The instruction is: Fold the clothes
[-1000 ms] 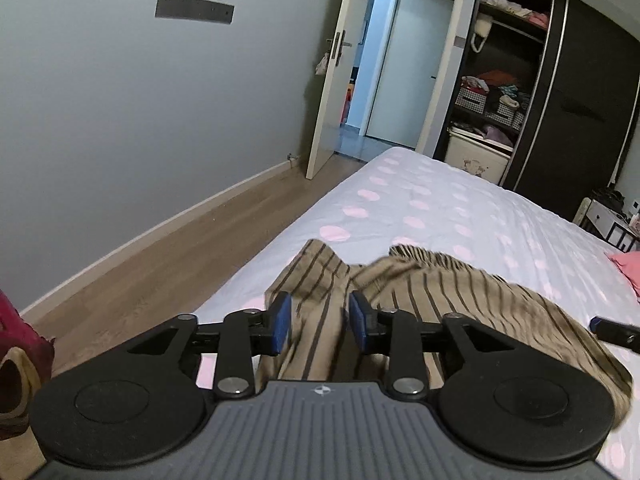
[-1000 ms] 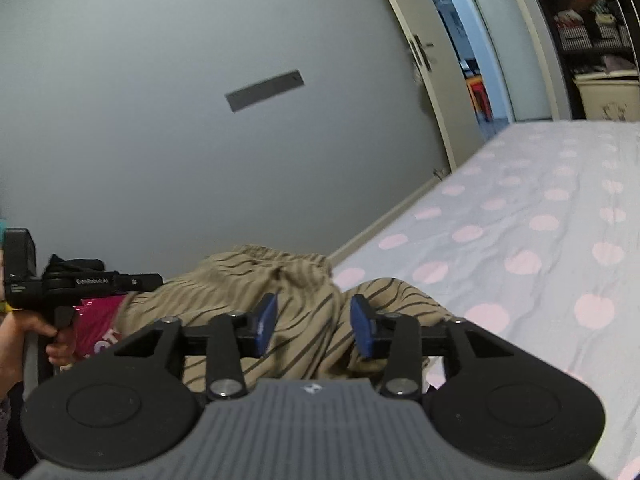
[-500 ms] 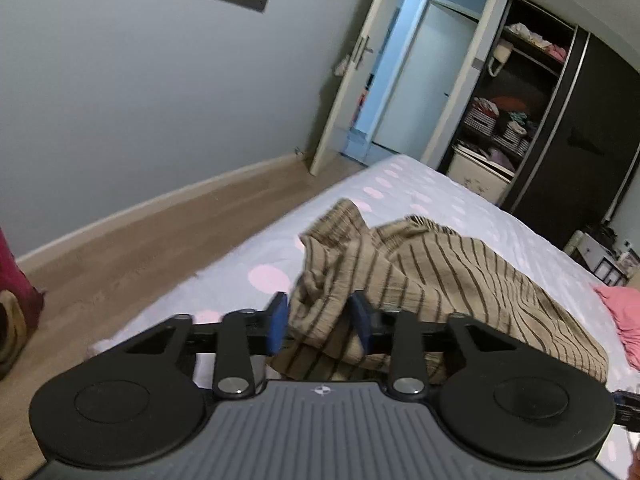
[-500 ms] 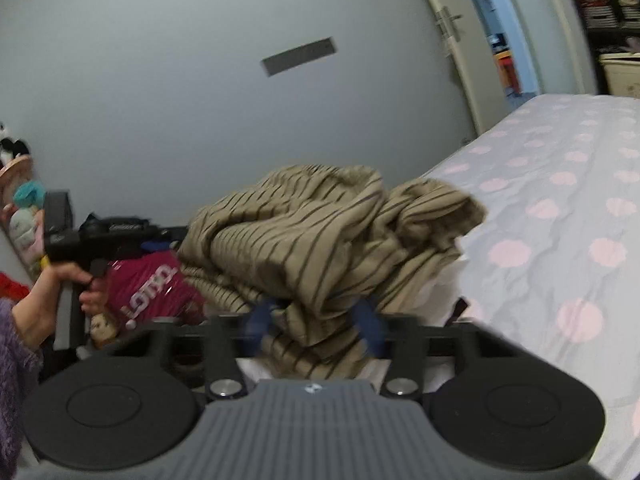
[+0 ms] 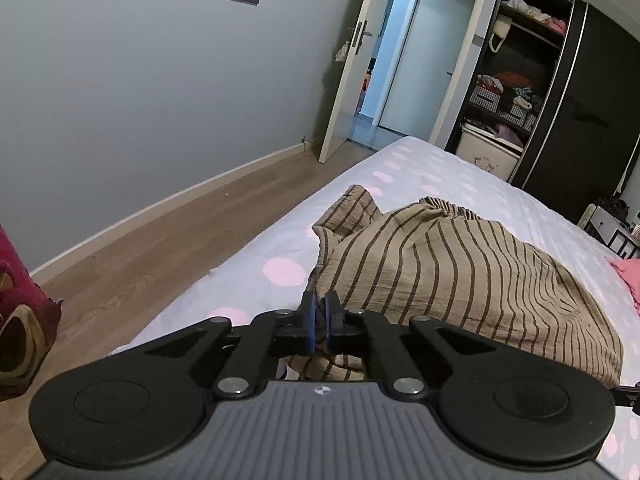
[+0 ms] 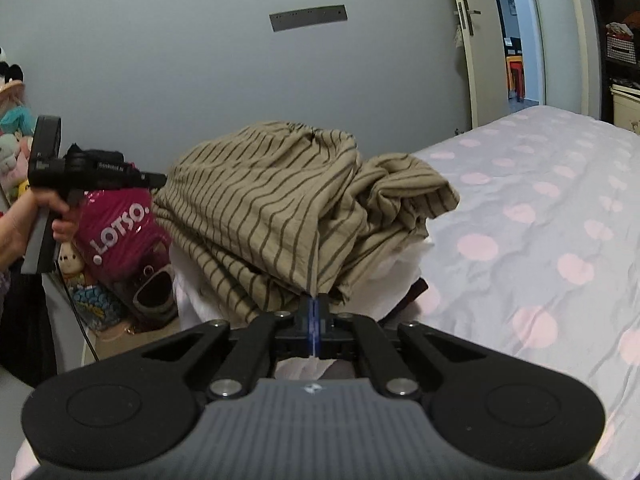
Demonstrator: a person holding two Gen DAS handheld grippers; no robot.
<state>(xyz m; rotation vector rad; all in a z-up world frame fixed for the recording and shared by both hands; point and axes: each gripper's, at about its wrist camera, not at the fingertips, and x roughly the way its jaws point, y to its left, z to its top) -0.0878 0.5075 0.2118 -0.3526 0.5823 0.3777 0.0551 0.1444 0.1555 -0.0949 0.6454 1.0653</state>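
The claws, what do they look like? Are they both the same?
Yes, they match. The left claw and right claw each have black arms with silver bolts, two round black discs, a ribbed grey body bearing a small white mark, and blue pads. Seen from the side, the left one has white lettering.

Home bedroom: bed (image 5: pixel 460 176), open wardrobe (image 5: pixel 520 92), door (image 5: pixel 352 60)

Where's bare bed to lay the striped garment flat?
Free: polka-dot sheet right of the striped garment, toward the wardrobe; also the bare strip along the floor-side bed edge. Crowded: near edge, where left gripper and right gripper pinch the bunched cloth; pink item far right.
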